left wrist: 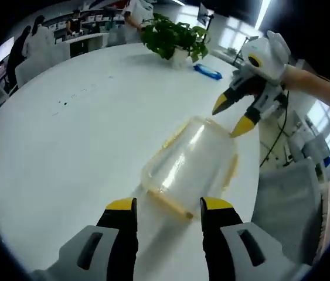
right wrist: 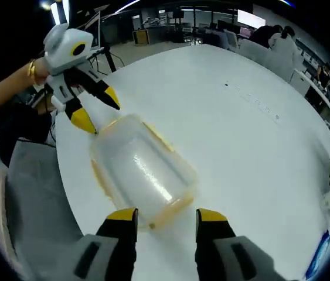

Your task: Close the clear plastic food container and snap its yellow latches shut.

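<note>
Container: clear rectangular plastic food container with yellow latches (left wrist: 193, 167) (right wrist: 141, 170), on round white table (left wrist: 65, 134) (right wrist: 241, 134).
Left gripper (left wrist: 167, 206) (right wrist: 97, 113): jaws apart, empty, near one short end.
Right gripper (right wrist: 166, 215) (left wrist: 232, 115): jaws apart, empty, at opposite end.

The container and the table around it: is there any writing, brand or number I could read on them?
None can be read.
Container: clear, no label in sight.
Table: small dark marks, too small to read.
Blue packet by the plant: print too blurred to read.
</note>
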A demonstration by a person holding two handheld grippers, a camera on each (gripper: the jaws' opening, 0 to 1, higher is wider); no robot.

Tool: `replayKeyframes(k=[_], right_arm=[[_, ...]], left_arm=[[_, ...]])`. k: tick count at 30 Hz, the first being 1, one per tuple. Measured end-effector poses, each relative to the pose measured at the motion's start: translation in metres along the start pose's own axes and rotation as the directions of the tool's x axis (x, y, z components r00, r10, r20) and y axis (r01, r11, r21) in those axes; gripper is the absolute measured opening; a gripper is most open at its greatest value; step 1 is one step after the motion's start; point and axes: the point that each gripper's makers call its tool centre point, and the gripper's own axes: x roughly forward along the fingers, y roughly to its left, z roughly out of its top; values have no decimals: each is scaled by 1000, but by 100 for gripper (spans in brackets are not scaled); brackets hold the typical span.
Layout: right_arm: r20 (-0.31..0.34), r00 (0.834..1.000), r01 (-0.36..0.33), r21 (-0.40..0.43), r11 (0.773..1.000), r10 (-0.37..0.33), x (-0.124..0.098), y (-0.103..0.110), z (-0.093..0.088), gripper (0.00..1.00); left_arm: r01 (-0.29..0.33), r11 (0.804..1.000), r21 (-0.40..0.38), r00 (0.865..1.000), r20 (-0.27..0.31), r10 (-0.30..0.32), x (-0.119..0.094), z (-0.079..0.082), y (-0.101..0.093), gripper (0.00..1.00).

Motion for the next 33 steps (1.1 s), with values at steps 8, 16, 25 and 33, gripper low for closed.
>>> replayKeyframes(k=[8,16,25,33], right_arm=[[19,1000,-22,85,996,21,5,-2,-5,36],[35,998,-63,207,976,57,9,-2,-6,36],[48,995,-100,322,941,89,17,7,0,36],[59,995,-101,446,889,84,21,10,4,34]], left_arm=[[-2,995,-102,1000,15,3,11,-8,0,39],[39,984,-175,998,47,-31,14,-8,-9,33],[58,973,-221,998,39,-50,15,-9,-10,31],[69,955,-289,998,20,-66,20,-7,-13,30]])
